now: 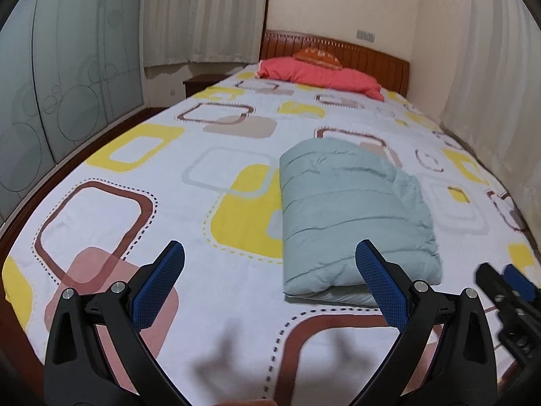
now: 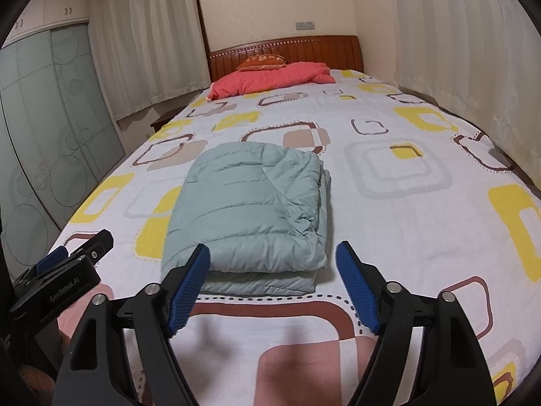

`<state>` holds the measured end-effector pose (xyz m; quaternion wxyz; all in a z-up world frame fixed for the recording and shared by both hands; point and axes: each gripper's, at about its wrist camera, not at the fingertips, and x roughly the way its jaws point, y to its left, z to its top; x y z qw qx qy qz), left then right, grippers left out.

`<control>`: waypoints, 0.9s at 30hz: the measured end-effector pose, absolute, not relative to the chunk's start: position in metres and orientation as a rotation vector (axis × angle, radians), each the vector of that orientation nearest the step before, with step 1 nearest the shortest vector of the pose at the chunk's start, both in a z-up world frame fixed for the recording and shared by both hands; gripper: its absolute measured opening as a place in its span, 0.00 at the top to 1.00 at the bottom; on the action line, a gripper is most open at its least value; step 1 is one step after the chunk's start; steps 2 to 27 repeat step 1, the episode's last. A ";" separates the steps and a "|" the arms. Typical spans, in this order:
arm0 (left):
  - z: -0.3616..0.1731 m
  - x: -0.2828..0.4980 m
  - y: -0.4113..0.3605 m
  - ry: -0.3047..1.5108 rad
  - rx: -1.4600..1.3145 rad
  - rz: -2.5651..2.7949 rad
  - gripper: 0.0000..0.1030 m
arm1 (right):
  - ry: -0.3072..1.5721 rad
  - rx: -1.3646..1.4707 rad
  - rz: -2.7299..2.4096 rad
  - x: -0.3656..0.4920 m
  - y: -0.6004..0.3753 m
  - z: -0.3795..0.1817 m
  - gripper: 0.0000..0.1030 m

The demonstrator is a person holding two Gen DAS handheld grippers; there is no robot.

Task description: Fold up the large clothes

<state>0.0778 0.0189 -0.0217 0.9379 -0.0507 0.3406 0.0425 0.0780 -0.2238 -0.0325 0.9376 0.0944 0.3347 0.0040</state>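
A pale green quilted garment (image 1: pixel 355 216) lies folded into a thick rectangular bundle on the patterned bed sheet (image 1: pixel 142 203). In the left wrist view my left gripper (image 1: pixel 270 257) stands open, just short of the bundle and a little to its left, with nothing between its blue pads. The right gripper (image 1: pixel 507 277) shows at that view's right edge. In the right wrist view the folded garment (image 2: pixel 250 209) sits straight ahead and my right gripper (image 2: pixel 274 257) is open, its jaws wide apart just before the bundle's near edge, pads clear of the fabric. The left gripper (image 2: pixel 77 250) appears at the lower left.
A red pillow (image 1: pixel 321 76) and an orange cushion (image 1: pixel 318 55) lie at the wooden headboard (image 1: pixel 372 54). Frosted wardrobe doors (image 1: pixel 50 101) run along the left, curtains (image 2: pixel 456 50) along the right wall. A small nightstand (image 1: pixel 199 83) stands beside the bed's far left corner.
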 end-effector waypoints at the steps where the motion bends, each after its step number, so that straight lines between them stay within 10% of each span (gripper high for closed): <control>1: -0.027 0.083 0.024 0.707 -0.104 0.090 0.02 | 0.684 0.199 0.006 0.081 -0.229 -0.036 0.17; 27: -0.027 0.083 0.024 0.707 -0.104 0.090 0.02 | 0.684 0.199 0.006 0.081 -0.229 -0.036 0.17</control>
